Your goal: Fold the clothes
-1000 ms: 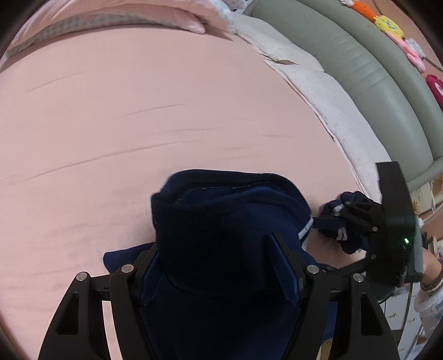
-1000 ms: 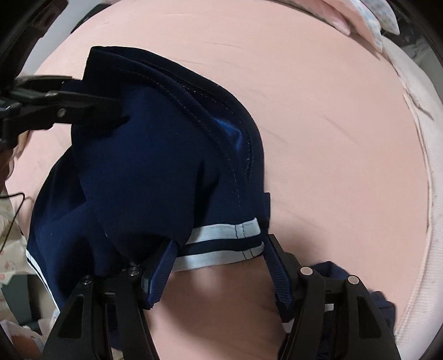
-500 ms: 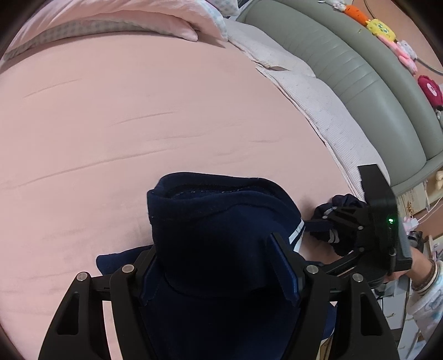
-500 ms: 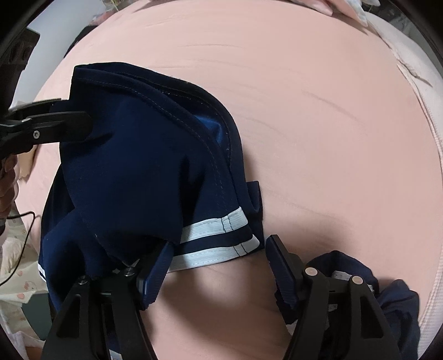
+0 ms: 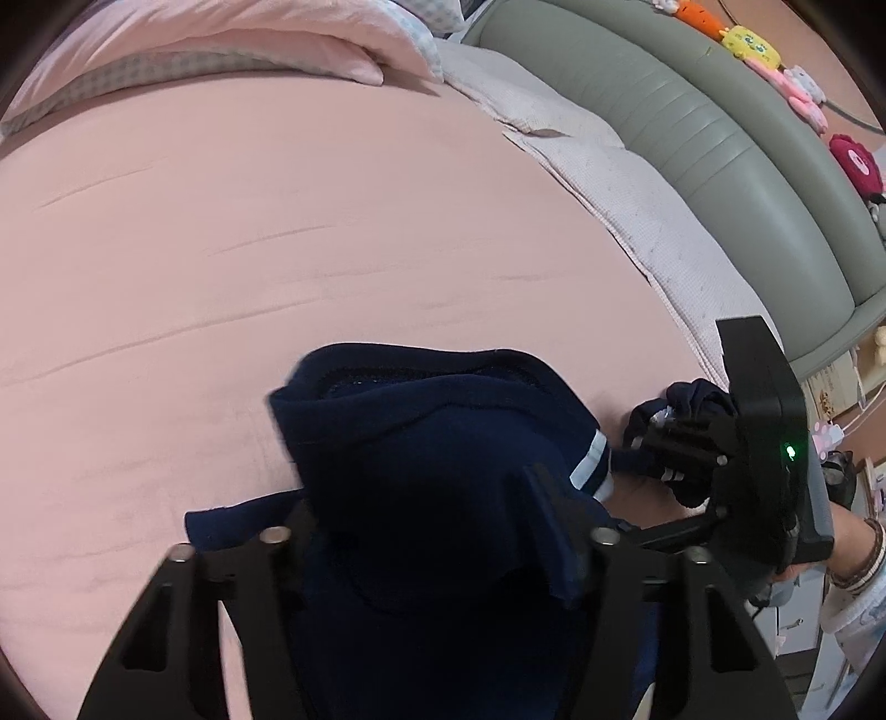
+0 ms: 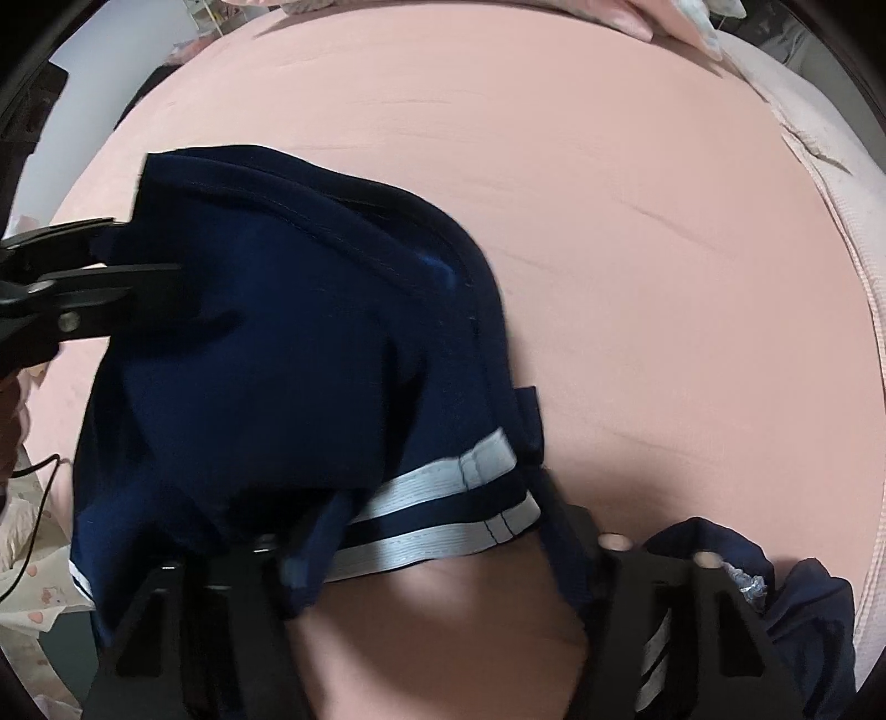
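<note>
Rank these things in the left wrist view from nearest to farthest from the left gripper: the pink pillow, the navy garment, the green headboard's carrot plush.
1. Navy garment: between the jaws of the left gripper, which are closing.
2. Pink pillow: far across the pink sheet, top left.
3. Carrot plush: on the green headboard, top right; about as far as the pillow, hard to rank.

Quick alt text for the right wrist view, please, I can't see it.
A navy garment with white stripes lies bunched on a pink bedsheet, its striped hem between the closing right gripper. The left gripper reaches it from the left.
</note>
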The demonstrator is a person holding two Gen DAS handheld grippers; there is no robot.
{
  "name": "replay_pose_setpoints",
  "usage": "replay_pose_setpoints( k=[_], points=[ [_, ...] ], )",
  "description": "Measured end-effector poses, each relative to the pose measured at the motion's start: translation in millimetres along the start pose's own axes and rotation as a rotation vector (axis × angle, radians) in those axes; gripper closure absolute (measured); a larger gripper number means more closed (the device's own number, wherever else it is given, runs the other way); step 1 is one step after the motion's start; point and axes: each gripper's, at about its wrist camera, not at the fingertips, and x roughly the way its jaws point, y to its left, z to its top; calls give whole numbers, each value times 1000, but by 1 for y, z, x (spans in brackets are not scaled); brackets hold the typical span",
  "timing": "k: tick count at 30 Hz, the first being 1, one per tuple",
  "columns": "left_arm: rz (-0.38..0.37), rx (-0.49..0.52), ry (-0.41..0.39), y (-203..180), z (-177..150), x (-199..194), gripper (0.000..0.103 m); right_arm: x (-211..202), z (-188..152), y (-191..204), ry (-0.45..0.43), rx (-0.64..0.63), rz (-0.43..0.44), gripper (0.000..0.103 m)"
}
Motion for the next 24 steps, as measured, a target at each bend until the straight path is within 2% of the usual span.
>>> replay_pose_setpoints(
  k=[1, 3, 6, 10, 15, 19, 24],
  points=[
    [-3, -3, -2, 1, 0, 0, 59, -1, 0, 4, 1, -5, 10, 76],
    [-11, -13, -2, 2, -1, 1, 65, -1, 2, 16, 6, -36, 10, 88],
    [-20, -34, -13, 6, -2, -1, 74, -1, 3, 36, 5, -106, -62, 92],
    [-52, -79, -31, 16, -5, -5, 85, -7, 4, 43, -15, -128, -105, 95],
    [-73, -109, -49, 25, -7, -15, 88, -18, 15, 41, -53, -114, -147, 97],
    [-86, -104, -57, 24, -7, -22, 88, -25, 20, 44, -77, -111, -171, 97],
    [-93, -89, -54, 23, -8, -29, 88, -36, 43, 40, -112, -105, -214, 97]
  ],
)
